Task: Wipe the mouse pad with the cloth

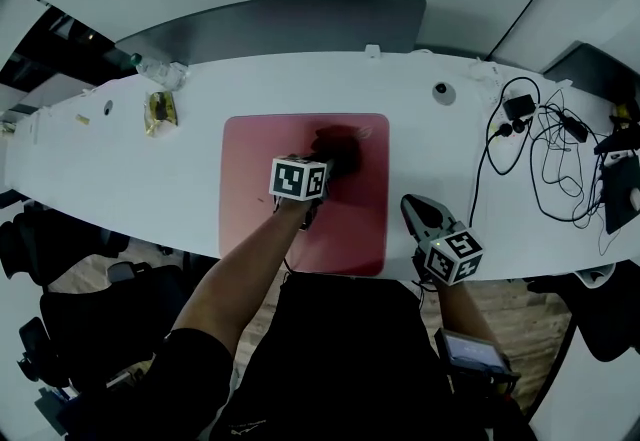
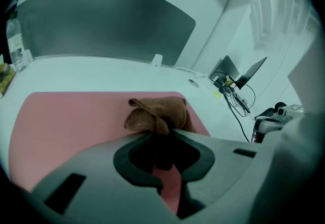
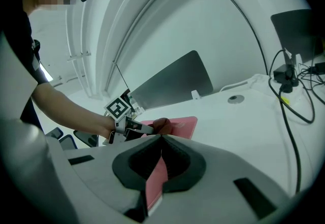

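Note:
A pink mouse pad (image 1: 270,219) lies on the white desk (image 1: 100,169), in the middle. My left gripper (image 1: 322,169) is over the pad's far half, shut on a crumpled brown cloth (image 1: 340,149) that rests on the pad. In the left gripper view the cloth (image 2: 157,114) bunches out past the closed tips of the left gripper (image 2: 161,134), with the pad (image 2: 66,126) beneath. My right gripper (image 1: 412,204) hovers just right of the pad's near right corner. In its own view the right gripper (image 3: 161,136) is shut with nothing held, and the pad (image 3: 180,126) lies ahead.
Tangled black cables and a charger (image 1: 540,144) cover the desk's right end. A plastic bottle (image 1: 150,67) and a snack wrapper (image 1: 160,111) sit at the far left. A grey partition (image 1: 290,24) runs along the back edge. Black chairs (image 1: 60,269) stand at the left.

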The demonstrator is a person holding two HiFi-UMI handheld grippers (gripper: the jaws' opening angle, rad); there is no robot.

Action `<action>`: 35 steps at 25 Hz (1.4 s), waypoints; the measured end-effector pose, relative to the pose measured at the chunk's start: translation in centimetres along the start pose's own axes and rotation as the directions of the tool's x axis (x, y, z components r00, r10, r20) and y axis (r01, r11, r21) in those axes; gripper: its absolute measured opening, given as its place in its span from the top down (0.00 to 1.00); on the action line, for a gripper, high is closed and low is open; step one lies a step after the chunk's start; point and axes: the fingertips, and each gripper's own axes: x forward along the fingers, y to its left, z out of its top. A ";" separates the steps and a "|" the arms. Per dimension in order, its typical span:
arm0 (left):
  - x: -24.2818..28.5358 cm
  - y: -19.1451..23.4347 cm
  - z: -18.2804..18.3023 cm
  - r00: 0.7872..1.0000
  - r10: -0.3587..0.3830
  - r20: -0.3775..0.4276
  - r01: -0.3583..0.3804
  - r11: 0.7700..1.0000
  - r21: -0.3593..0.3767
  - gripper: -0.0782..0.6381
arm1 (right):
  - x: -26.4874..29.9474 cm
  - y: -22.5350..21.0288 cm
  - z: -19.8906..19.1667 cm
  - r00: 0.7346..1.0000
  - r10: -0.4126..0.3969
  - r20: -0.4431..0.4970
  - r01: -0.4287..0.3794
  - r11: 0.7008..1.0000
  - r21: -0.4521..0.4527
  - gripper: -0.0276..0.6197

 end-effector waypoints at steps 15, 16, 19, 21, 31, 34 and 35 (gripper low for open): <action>-5.1 8.8 -2.2 0.990 0.144 -0.010 -0.144 0.989 0.021 0.81 | 2.7 2.4 0.9 0.999 0.051 -0.015 -0.051 0.998 -0.031 0.92; -5.5 9.5 -2.2 0.988 0.155 -0.010 -0.155 0.988 0.017 0.81 | 2.8 2.5 0.9 0.999 0.051 -0.016 -0.052 0.998 -0.033 0.92; -6.8 11.9 -2.6 0.982 0.190 -0.003 -0.190 0.982 -0.009 0.81 | 3.1 2.9 0.9 0.998 0.052 -0.021 -0.052 0.998 -0.034 0.92; -7.7 13.4 -2.9 0.976 0.217 0.002 -0.217 0.976 -0.029 0.81 | 3.2 3.1 0.7 0.998 0.053 -0.026 -0.053 0.998 -0.033 0.92; -12.4 20.5 -4.8 0.938 0.347 0.018 -0.343 0.932 -0.113 0.81 | 4.2 4.4 0.3 0.997 0.060 -0.041 -0.062 0.997 -0.040 0.92; -13.8 22.4 -5.4 0.925 0.380 0.017 -0.374 0.916 -0.146 0.81 | 4.5 4.8 0.4 0.997 0.062 -0.043 -0.064 0.997 -0.043 0.92; -14.2 23.0 -5.6 0.921 0.390 0.016 -0.383 0.910 -0.155 0.81 | 4.6 4.9 0.4 0.997 0.063 -0.044 -0.065 0.997 -0.045 0.92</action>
